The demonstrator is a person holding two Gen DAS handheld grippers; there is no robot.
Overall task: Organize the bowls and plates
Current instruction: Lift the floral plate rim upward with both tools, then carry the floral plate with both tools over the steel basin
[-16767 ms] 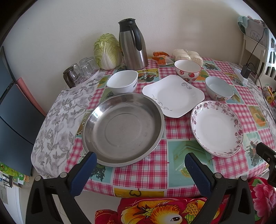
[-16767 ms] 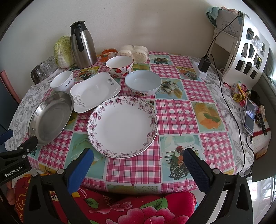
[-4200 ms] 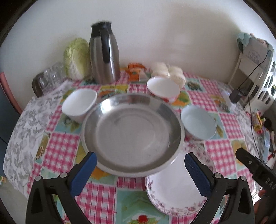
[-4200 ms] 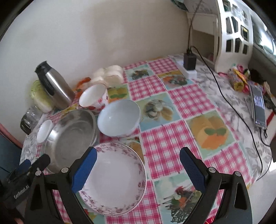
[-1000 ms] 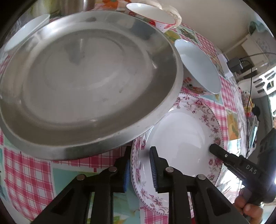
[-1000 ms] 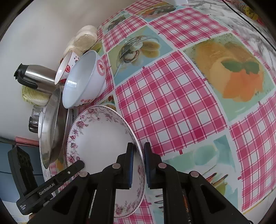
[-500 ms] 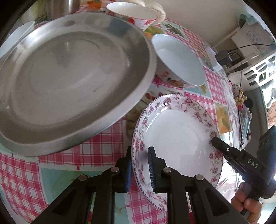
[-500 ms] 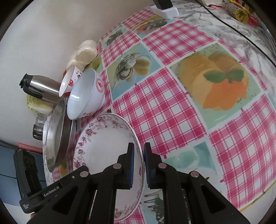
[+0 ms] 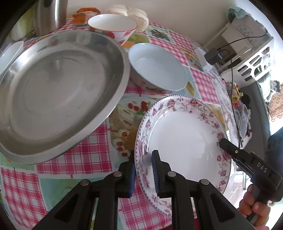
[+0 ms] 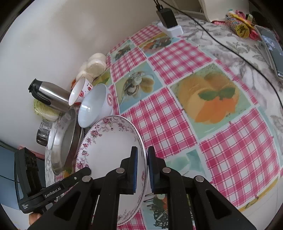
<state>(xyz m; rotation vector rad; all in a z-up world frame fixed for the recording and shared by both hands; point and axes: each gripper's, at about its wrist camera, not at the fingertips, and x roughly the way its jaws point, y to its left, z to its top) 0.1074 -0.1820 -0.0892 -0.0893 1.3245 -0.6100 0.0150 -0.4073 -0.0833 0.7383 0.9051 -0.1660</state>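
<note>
1. In the left wrist view the metal pan (image 9: 58, 92) lies left of the plate (image 9: 184, 139).
2. A bowl (image 9: 157, 70) stands behind the plate, right of the pan.
3. A second bowl (image 9: 112, 26) stands behind the pan, with the flask (image 9: 49, 16) to its left.
4. The plate is above the tablecloth (image 10: 221, 141), tilted.
5. A charger (image 10: 167, 15) stands on a power strip (image 10: 170, 29) at the table's far edge.

two plates (image 9: 184, 134), three bowls (image 9: 157, 69)
</note>
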